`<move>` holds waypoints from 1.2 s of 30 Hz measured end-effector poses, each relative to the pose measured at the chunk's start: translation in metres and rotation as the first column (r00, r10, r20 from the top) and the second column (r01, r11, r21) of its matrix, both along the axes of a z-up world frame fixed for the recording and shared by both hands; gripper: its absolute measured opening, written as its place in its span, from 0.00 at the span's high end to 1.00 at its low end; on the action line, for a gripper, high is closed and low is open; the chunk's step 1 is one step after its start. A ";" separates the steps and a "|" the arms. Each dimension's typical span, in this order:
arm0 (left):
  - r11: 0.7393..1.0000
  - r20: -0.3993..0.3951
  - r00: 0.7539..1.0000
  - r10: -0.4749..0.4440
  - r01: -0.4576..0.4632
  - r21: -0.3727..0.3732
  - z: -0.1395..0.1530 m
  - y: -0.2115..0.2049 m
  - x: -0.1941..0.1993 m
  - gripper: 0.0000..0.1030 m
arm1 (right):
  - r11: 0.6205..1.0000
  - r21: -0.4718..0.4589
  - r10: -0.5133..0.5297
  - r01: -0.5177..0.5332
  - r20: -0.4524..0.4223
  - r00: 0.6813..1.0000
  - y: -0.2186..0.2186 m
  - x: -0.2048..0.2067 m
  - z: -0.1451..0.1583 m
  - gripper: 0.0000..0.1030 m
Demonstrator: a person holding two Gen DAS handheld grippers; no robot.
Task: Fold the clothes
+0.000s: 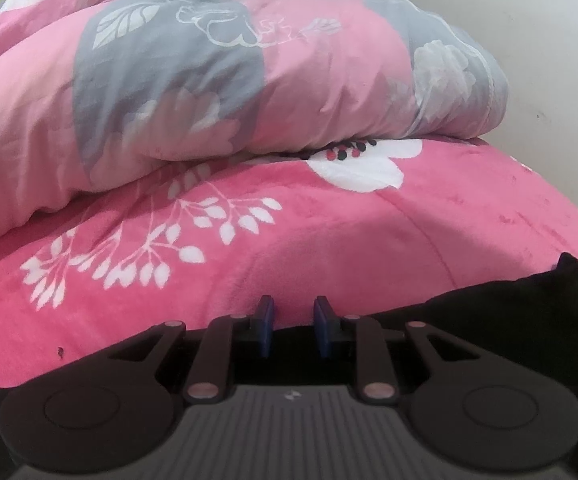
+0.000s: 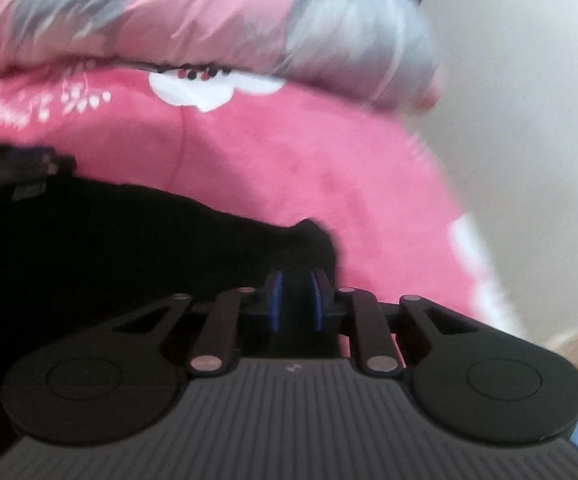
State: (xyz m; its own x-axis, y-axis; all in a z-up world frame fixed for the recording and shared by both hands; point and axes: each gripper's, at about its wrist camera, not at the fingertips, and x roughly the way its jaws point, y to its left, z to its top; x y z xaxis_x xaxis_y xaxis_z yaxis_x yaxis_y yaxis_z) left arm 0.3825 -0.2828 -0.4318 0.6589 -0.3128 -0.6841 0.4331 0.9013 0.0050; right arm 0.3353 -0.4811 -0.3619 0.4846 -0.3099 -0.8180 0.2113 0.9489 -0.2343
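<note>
- Left gripper (image 1: 291, 320): blue pads parted, nothing between them; low over pink floral blanket (image 1: 329, 240).
- Black garment (image 1: 509, 312): lies flat on the blanket, under and right of the left gripper.
- Rolled pink-grey quilt (image 1: 229, 80): ahead, resting on the blanket.
- Right gripper (image 2: 296, 300): pads narrowly apart at garment's right edge (image 2: 129, 240); blurred, cannot tell if gripping cloth.

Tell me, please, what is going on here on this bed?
A person holds a gripper in each hand over a black garment that lies on a pink floral blanket. The left gripper is at the garment's edge, its fingers apart with nothing visibly between them. The right gripper seems to have black cloth between its fingers, though that view is blurred. A pink and grey quilt is heaped behind.
</note>
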 end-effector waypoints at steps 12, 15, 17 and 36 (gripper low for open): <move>0.974 0.012 0.982 -0.190 0.190 -0.120 0.030 -0.001 -0.003 0.66 | 0.913 0.405 -0.021 0.047 -0.069 0.997 -0.109 0.053 0.070 0.71; 0.919 -0.024 0.929 -0.369 0.360 -0.158 0.030 -0.031 -0.004 0.63 | 0.893 0.445 0.010 0.071 -0.177 0.984 -0.130 0.069 0.063 0.70; 0.865 -0.044 0.875 -0.482 0.466 -0.187 0.030 -0.051 -0.004 0.63 | 0.873 0.486 0.063 0.047 -0.206 0.976 -0.135 0.075 0.058 0.70; 0.640 -0.085 0.634 -0.768 0.765 -0.070 0.003 -0.110 0.001 0.72 | 0.317 0.345 0.918 -0.884 -0.345 0.194 -0.067 0.072 0.013 0.73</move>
State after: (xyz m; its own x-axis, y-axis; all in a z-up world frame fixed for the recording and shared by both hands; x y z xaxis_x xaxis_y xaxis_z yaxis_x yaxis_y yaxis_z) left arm 0.3832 -0.3931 -0.4292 0.1047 -0.6920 -0.7143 0.9652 0.2437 -0.0946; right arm 0.4075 -0.5479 -0.3492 0.0198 0.1519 -0.9882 -0.8973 0.4386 0.0494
